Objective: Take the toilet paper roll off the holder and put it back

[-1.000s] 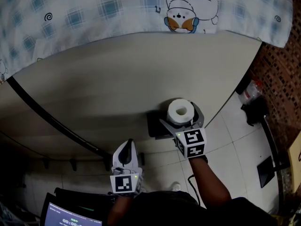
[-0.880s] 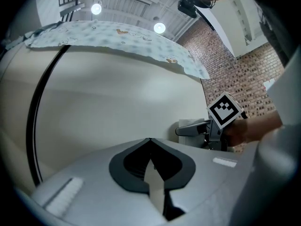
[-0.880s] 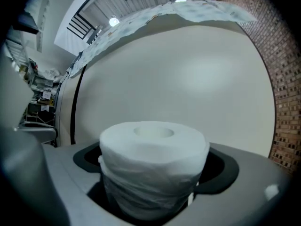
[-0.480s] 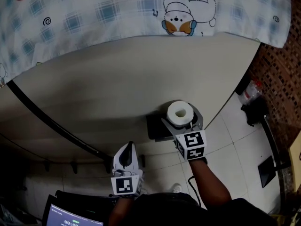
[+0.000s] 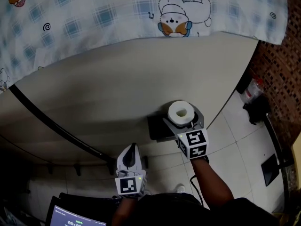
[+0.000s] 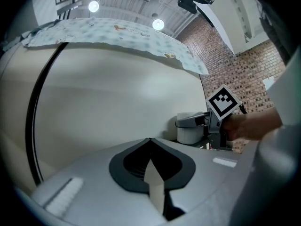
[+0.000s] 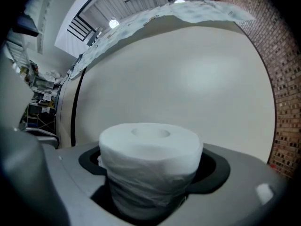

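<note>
The right gripper [image 5: 182,120] has the toilet paper roll [image 7: 150,159] between its jaws, which are closing on it; the pads meet the roll's wrapped sides. The roll stands upright with its hollow core facing up, directly at the black holder [image 5: 157,128] fixed to the beige wall [image 5: 117,88]. Whether the roll rests on the holder cannot be told. The left gripper [image 5: 132,148] is fully closed with nothing between its jaws. It is held near the wall, apart from the holder, on the person's left. A checked cloth [image 5: 117,8] with cartoon prints hangs over the upper part of the wall.
</note>
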`<act>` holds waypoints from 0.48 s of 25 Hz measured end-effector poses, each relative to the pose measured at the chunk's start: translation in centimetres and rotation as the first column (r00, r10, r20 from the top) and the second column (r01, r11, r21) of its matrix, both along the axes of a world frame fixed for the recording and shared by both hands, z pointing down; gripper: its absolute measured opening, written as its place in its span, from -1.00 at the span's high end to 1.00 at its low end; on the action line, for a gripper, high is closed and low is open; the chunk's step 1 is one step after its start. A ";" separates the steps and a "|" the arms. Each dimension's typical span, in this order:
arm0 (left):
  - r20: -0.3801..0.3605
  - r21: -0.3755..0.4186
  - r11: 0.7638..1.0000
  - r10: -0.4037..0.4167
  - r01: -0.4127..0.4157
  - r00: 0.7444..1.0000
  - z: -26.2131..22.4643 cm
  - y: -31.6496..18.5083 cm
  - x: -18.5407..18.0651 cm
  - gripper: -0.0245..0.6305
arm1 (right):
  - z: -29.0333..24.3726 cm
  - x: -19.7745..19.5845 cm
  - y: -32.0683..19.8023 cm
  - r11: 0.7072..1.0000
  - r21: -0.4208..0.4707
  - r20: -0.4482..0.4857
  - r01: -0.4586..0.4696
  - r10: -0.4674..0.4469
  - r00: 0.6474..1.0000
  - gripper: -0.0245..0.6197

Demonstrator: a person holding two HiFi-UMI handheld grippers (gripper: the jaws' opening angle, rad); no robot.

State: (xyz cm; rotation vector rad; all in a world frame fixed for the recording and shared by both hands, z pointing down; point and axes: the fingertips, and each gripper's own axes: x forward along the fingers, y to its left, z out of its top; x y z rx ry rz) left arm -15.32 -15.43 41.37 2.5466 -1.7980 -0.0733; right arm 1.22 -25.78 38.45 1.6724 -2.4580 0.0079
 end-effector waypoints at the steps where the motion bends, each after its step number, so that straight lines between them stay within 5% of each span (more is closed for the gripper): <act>1: 0.004 -0.002 1.000 0.001 -0.001 1.000 0.1 0.0 0.1 0.87 | 0.0 0.0 0.1 1.000 -0.001 0.003 0.001 -0.001 1.000 -0.55; 12: 0.031 -0.039 0.999 0.006 -0.005 0.999 1.9 -0.2 1.1 0.87 | -1.4 0.4 1.1 0.999 0.050 0.018 -0.001 0.000 1.000 -0.55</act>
